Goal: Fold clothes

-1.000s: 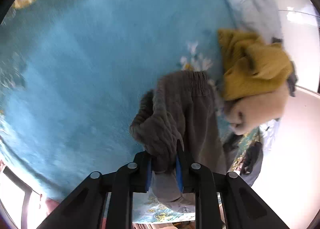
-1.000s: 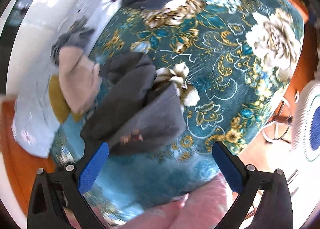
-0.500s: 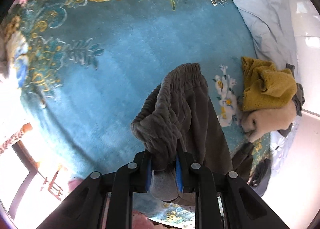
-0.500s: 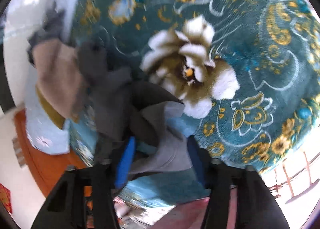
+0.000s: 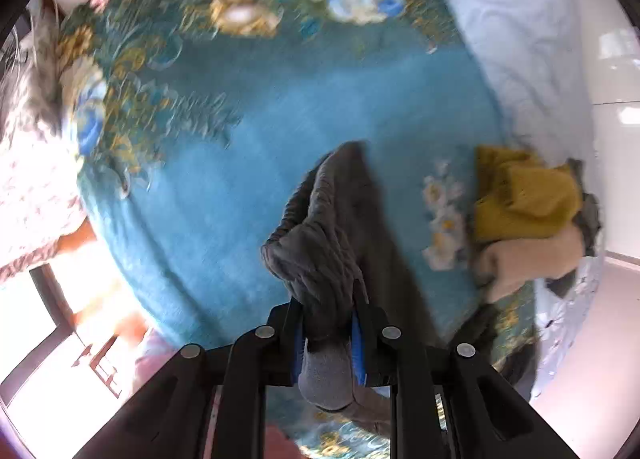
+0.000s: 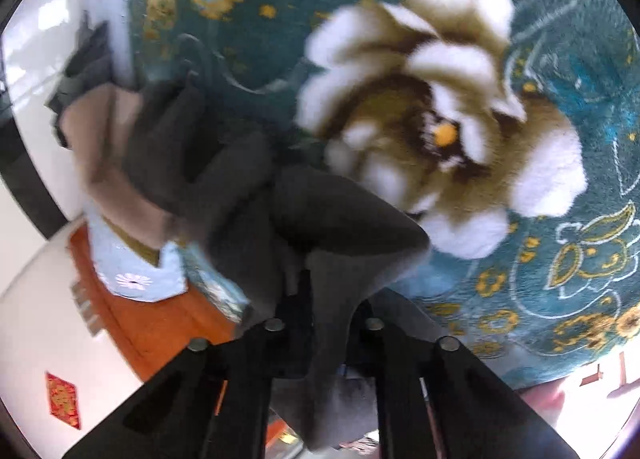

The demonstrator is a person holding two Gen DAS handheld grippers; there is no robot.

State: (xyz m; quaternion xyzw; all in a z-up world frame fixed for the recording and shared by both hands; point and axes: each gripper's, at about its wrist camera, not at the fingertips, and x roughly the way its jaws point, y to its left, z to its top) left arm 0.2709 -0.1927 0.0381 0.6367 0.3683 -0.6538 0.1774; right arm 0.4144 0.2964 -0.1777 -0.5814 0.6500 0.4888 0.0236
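A pair of dark grey trousers (image 5: 340, 219) hangs over the teal floral blanket (image 5: 240, 179). My left gripper (image 5: 328, 323) is shut on the gathered elastic waistband, with cloth bunched between the blue pads. My right gripper (image 6: 324, 303) is shut on another part of the grey trousers (image 6: 320, 227), with cloth spilling back over the jaws. The trousers run from that grip up and left towards the clothes pile. Both views are blurred by motion.
A pile with a mustard garment (image 5: 524, 195) and a beige garment (image 5: 532, 259) lies at the blanket's right side; the beige one also shows in the right wrist view (image 6: 108, 147). A pale blue sheet (image 5: 500, 19) lies behind. An orange bed frame (image 6: 132, 319) shows lower left.
My right gripper went from wide open to shut on the grey trousers. My left gripper kept its hold on the waistband and lifted it away from the pile.
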